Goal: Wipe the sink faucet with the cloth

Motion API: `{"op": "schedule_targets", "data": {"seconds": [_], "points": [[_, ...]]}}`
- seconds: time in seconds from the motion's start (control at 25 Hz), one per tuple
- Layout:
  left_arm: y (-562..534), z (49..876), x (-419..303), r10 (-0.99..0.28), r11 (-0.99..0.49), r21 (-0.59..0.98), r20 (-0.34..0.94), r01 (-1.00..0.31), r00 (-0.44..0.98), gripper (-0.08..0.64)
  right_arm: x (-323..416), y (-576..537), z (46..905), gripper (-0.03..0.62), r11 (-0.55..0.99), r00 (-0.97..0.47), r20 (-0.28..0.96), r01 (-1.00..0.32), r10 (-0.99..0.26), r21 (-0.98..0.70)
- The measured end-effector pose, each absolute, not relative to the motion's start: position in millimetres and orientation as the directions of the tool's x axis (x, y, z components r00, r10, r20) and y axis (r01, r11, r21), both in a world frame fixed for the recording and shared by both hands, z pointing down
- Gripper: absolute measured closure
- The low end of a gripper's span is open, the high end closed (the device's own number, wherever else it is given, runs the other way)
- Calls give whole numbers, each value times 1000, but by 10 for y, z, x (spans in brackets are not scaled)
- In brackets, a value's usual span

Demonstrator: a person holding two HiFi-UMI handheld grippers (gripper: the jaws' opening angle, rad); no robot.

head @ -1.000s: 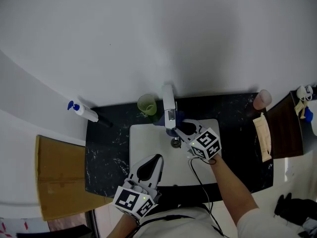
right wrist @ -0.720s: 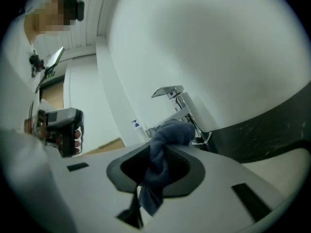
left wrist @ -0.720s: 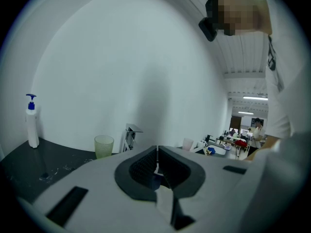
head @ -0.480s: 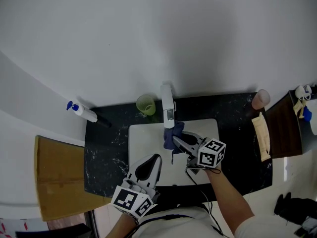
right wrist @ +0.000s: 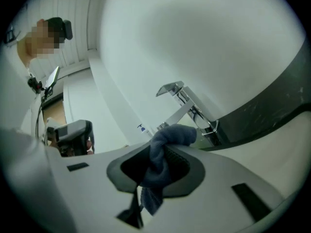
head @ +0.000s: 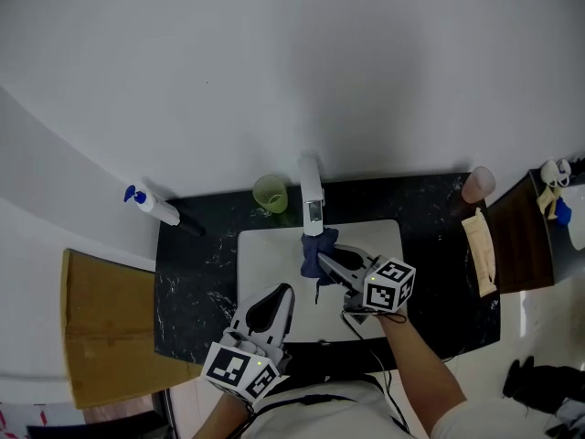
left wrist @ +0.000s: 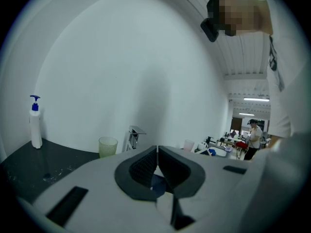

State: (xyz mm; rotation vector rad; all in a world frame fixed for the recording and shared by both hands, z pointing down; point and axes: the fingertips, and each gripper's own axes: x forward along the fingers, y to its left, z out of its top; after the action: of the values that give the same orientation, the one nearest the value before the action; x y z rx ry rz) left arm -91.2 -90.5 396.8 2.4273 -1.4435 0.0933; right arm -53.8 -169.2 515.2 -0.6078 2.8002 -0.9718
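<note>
The chrome faucet (head: pixel 313 196) stands at the back of the white sink (head: pixel 265 256). A dark blue cloth (head: pixel 317 251) hangs just below the spout's tip, and my right gripper (head: pixel 331 261) is shut on it. In the right gripper view the cloth (right wrist: pixel 164 148) bunches between the pads, with the faucet (right wrist: pixel 187 107) close ahead and tilted. My left gripper (head: pixel 273 305) rests over the sink's near left part; in its own view the left gripper (left wrist: pixel 157 160) has its pads together with nothing held, and the faucet (left wrist: pixel 133 138) shows beyond.
A green cup (head: pixel 271 192) stands left of the faucet on the black counter (head: pixel 196 273). A spray bottle (head: pixel 152 207) lies at the back left and a pink cup (head: pixel 478 184) at the back right. Cardboard (head: pixel 101 337) sits at the left, a wooden board (head: pixel 519 236) at the right.
My right gripper has drawn back from the faucet's base toward me and rolled. The blue cloth now shows plainly below the spout. The left gripper stayed put.
</note>
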Motion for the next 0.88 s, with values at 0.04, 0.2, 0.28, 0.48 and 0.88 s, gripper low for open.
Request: {"op": "schedule_targets", "data": {"seconds": [0.04, 0.2, 0.28, 0.48, 0.88], "points": [[-908, 3965, -910, -845, -444, 235, 211, -865, 492, 549, -474, -1668, 5089, 518, 716, -909, 12, -336, -417, -612], [-895, 3971, -881, -838, -456, 246, 206, -855, 506, 549, -251, -1686, 4652, 518, 735, -884, -55, -349, -463, -581], [-889, 3972, -866, -835, -463, 250, 200, -850, 513, 549, -253, -1707, 4392, 518, 768, -883, -75, -357, -463, -531], [-864, 4002, -830, -827, -485, 255, 178, -836, 534, 549, -534, -1866, 4307, 518, 828, -900, 36, -415, -434, -378], [-888, 4009, -934, -833, -466, 252, 197, -848, 516, 549, -630, -2369, 4672, 517, 777, -813, 340, -567, -473, -273]]}}
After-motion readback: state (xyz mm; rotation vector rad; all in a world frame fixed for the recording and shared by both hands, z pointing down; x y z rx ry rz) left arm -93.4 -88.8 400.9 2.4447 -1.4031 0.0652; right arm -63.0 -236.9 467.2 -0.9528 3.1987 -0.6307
